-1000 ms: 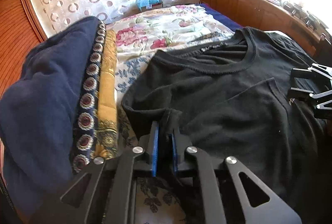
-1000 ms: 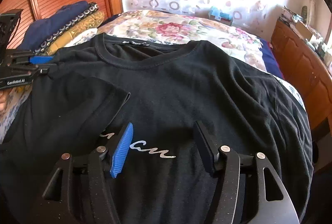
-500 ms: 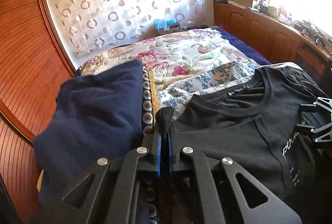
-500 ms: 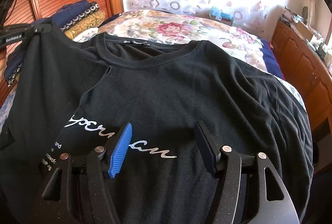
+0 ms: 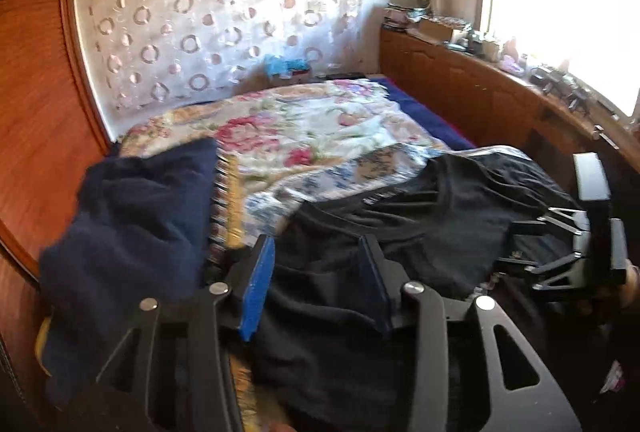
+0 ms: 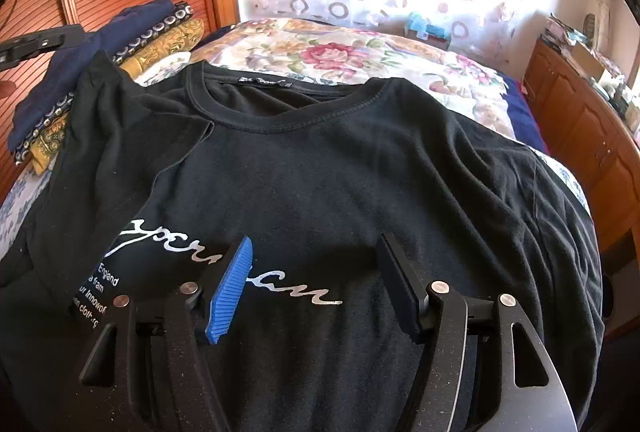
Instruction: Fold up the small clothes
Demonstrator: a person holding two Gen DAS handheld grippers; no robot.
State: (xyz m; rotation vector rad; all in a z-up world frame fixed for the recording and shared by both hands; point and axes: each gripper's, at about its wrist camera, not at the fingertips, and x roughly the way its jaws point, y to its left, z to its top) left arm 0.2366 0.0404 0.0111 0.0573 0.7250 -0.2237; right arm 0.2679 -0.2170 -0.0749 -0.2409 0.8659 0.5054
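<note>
On the bed (image 6: 400, 43), the left tool (image 5: 316, 284) has let go of the black T-shirt (image 6: 340, 171) sleeve and gapes wide; the right tool (image 6: 316, 288) stays wide above the print.

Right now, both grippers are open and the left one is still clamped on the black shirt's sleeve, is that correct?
Not quite: the left gripper is open and holds nothing, its fingers apart above the shirt, as the left wrist view shows. The right gripper is open too.

T-shirt (image 6: 340, 167) on bed (image 6: 320, 47) | folded pile (image 6: 80, 79) left (beside sleeve) | cabinets (image 6: 580, 127) right
</note>
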